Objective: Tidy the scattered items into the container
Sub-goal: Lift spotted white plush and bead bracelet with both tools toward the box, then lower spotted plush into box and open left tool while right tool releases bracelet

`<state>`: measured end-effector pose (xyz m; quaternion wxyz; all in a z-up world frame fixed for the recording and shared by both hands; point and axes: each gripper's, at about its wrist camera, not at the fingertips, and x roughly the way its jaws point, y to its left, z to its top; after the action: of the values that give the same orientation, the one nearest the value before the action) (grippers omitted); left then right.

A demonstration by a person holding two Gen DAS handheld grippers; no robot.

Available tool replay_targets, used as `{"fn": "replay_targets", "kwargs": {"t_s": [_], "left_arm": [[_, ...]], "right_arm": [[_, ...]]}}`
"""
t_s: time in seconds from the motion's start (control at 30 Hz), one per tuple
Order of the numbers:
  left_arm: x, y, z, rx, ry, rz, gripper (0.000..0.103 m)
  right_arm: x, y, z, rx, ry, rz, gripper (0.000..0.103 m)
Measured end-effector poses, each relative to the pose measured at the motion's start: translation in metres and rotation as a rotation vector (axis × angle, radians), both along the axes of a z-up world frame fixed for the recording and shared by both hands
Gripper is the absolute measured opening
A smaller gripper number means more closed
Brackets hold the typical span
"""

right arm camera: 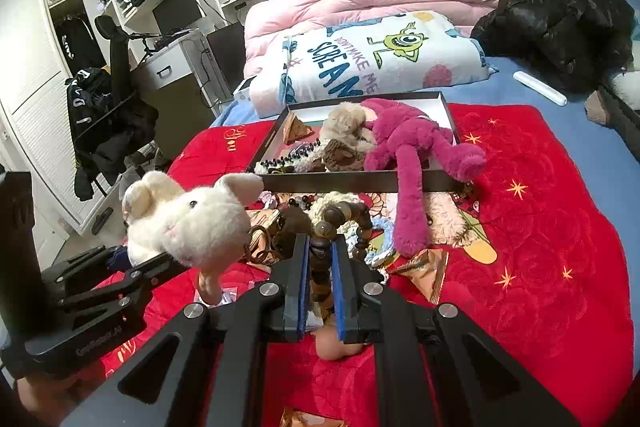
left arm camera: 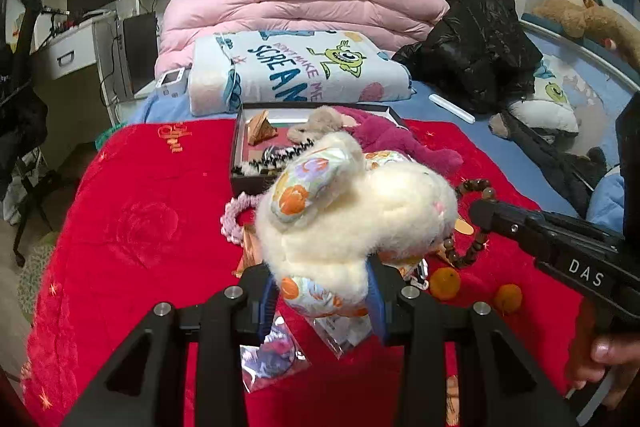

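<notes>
My left gripper is shut on a cream plush toy with printed fabric ears, and holds it up over the red blanket. The right wrist view shows the same plush toy at the left, in the left gripper. My right gripper is shut on a brown bead bracelet, which hangs in a loop from its pads. From the left wrist view, the right gripper and bead bracelet are at the right. The black box beyond holds a magenta plush, a beige plush and small items.
Two tangerines, a pink knitted ring, clear packets and crocheted pieces lie scattered on the red blanket. A folded cartoon blanket, a pink duvet and a black jacket sit behind the box. The bed's edge runs along the left.
</notes>
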<state>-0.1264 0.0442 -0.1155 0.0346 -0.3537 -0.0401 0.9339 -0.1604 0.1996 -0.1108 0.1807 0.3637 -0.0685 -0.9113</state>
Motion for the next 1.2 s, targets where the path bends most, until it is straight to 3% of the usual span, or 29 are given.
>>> {"fn": "replay_targets", "kwargs": {"t_s": [0.2,0.4,0.6,0.93,1.07,1.2], "left_arm": [[-0.023,-0.003,-0.004,0.026,-0.006,0.04,0.038],[-0.045,-0.001,-0.021,-0.021,-0.029,0.037,0.038],[-0.08,-0.012,-0.032,-0.012,-0.027,0.049,0.038],[-0.171,-0.027,-0.036,-0.028,0.038,0.052,0.038],[-0.198,-0.031,-0.043,-0.051,0.028,0.042,0.038],[-0.214,-0.044,-0.048,-0.009,0.02,0.058,0.038]], "right_arm": [[-0.009,-0.004,-0.001,0.011,-0.012,0.001,0.011],[-0.035,-0.009,0.001,-0.02,-0.009,-0.009,0.011],[-0.077,-0.023,-0.004,-0.055,0.006,-0.018,0.011],[-0.16,-0.035,-0.025,-0.12,-0.017,-0.009,0.011],[-0.187,-0.04,-0.031,-0.102,-0.029,-0.014,0.011],[-0.207,-0.045,-0.037,-0.067,-0.024,-0.009,0.011]]}}
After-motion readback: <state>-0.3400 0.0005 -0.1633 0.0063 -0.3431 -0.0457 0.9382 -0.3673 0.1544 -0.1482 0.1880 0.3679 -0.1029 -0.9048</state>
